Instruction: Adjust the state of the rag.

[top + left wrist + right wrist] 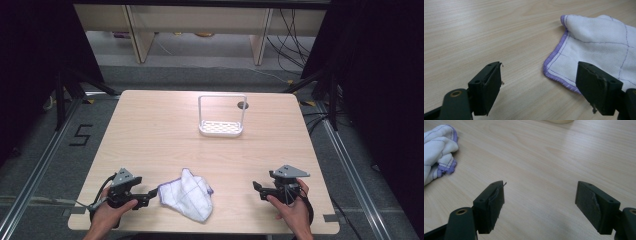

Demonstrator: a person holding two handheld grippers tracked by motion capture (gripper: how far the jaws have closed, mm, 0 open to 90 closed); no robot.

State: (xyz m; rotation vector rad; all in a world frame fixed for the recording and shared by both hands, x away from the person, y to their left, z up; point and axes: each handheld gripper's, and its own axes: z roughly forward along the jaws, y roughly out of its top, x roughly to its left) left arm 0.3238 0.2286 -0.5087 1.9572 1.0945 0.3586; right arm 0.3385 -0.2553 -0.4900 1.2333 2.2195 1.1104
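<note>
The soft, light cloth (188,194) lies crumpled near the front of the table (150,130), and the left gripper (151,192), jaws wide apart like the right gripper (256,186), could best pinch its purple edge (554,58), since it looks floppy.

table (150,130): light wood | cloth (190,194): white, purple-edged, crumpled, near edge | rack (222,116): white, far side
</note>
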